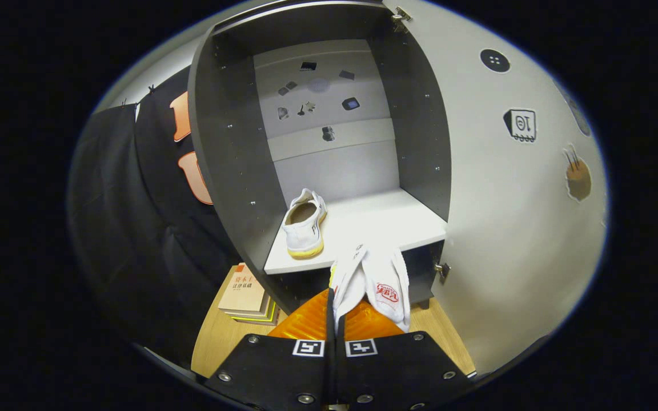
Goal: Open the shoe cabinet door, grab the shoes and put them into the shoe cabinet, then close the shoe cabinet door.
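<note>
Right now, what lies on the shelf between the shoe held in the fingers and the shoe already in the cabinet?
Bare white shelf, in the gripper view. The held shoe overhangs its front edge; the placed shoe sits by the left wall.

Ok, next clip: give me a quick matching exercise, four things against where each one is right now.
Things:
1. first shoe
2. second shoe
3. cabinet door
4. books

Places or states:
A. swung open
B. on the floor beside the cabinet
C. clamped between the fingers
D. on the white shelf

Pairs: 1-D, 2-C, 3-A, 4-B
</note>
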A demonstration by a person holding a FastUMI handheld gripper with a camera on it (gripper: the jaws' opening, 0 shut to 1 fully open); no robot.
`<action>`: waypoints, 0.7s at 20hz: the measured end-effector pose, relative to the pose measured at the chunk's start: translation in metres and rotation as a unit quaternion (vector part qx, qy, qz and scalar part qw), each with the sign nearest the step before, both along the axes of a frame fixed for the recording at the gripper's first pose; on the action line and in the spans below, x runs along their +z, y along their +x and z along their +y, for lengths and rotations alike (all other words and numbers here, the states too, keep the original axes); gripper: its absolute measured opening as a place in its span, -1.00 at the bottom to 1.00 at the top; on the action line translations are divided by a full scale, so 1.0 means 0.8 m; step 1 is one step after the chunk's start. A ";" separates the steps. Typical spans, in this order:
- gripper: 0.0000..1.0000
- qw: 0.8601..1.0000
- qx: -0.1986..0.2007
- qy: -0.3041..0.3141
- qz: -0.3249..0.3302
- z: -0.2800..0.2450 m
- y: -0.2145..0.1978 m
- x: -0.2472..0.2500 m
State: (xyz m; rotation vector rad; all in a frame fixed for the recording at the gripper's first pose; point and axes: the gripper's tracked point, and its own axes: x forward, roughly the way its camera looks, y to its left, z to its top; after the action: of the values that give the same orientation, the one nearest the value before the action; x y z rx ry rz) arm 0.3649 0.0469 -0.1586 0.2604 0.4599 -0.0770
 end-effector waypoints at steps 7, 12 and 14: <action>-1.00 1.000 0.014 0.014 0.003 -0.026 0.120 -0.013; -1.00 0.999 0.026 0.035 0.012 -0.049 0.187 -0.024; -1.00 0.999 0.032 0.035 0.010 -0.056 0.209 -0.026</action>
State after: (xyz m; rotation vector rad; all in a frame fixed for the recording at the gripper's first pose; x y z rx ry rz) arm 0.5320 0.0018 -0.1793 0.3141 0.4913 -0.0005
